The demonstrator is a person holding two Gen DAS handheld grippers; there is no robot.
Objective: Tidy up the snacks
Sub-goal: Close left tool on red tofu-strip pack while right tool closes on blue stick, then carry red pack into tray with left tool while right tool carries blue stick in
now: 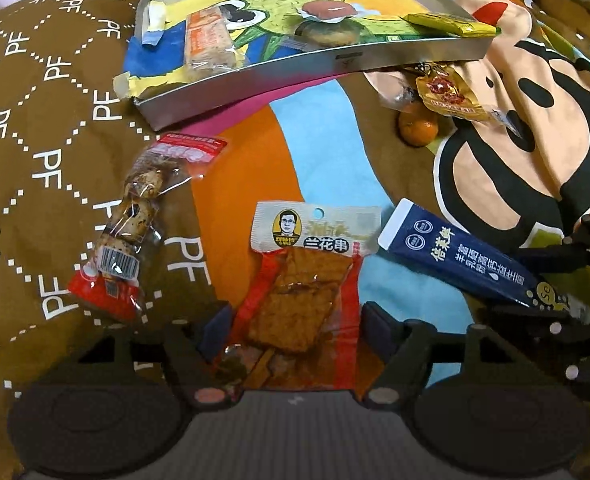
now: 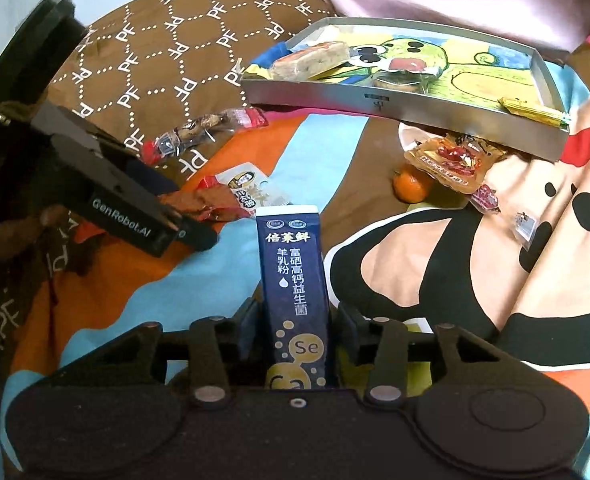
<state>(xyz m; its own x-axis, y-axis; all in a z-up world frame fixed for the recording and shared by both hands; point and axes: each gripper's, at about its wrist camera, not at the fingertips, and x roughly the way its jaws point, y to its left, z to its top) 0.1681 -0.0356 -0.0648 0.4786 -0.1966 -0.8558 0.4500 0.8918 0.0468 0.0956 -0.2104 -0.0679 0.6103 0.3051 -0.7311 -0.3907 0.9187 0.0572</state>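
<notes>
My left gripper [image 1: 295, 320] is shut on a red tofu-skewer snack packet [image 1: 303, 288]; the packet also shows in the right wrist view [image 2: 231, 196]. My right gripper [image 2: 295, 320] is shut on a dark blue milk-powder stick [image 2: 295, 280], also seen at the right of the left wrist view [image 1: 467, 252]. A metal tray [image 1: 255, 80] with a cartoon lining lies ahead, and shows in the right wrist view too [image 2: 407, 110]. It holds a rice cake bar [image 1: 209, 44], a round cake [image 1: 327, 30] and a yellow sachet [image 1: 451, 24].
A red-ended clear packet of brown snacks [image 1: 131, 220] lies left on the brown pillow [image 1: 35, 120]. An orange [image 1: 417, 126] and a golden packet [image 1: 451, 96] lie by the tray's right corner. All rest on a cartoon bedsheet [image 1: 515, 128].
</notes>
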